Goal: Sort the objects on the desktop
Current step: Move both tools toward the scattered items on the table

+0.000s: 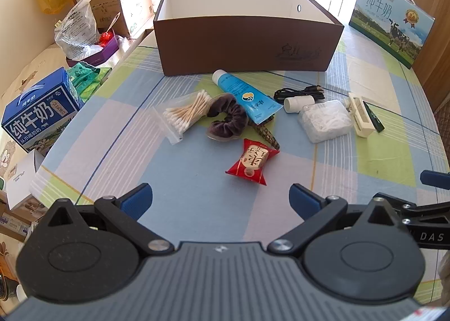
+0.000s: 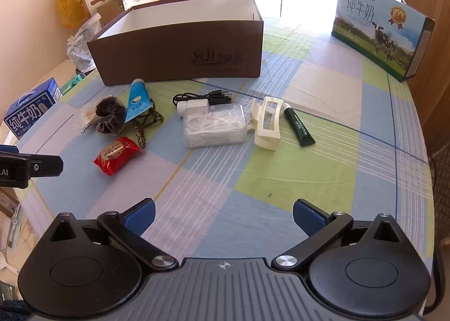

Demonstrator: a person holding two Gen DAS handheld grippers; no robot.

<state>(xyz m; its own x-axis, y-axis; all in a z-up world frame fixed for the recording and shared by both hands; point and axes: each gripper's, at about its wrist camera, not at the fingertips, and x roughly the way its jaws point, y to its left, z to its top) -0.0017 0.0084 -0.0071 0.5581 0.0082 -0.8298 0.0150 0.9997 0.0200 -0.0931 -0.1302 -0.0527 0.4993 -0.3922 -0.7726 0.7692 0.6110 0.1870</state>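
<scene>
An open brown box (image 1: 244,45) (image 2: 180,48) stands at the back of the checked tablecloth. In front of it lie a bag of cotton swabs (image 1: 182,113), a purple scrunchie (image 1: 226,118) (image 2: 109,118), a blue tube (image 1: 244,96) (image 2: 137,101), a red snack packet (image 1: 251,162) (image 2: 116,155), a black cable (image 1: 301,92) (image 2: 205,96), a clear floss-pick box (image 1: 326,121) (image 2: 213,127), a cream hair claw (image 1: 360,115) (image 2: 267,124) and a green tube (image 2: 298,130). My left gripper (image 1: 220,198) is open and empty, just short of the snack packet. My right gripper (image 2: 223,218) is open and empty, well short of the floss box.
Blue milk cartons (image 1: 39,113) (image 2: 31,107) and cluttered bags and boxes (image 1: 81,28) sit along the left edge. A cow-print milk box (image 1: 391,23) (image 2: 379,28) stands at the back right. The table edge curves away on the right (image 2: 422,152).
</scene>
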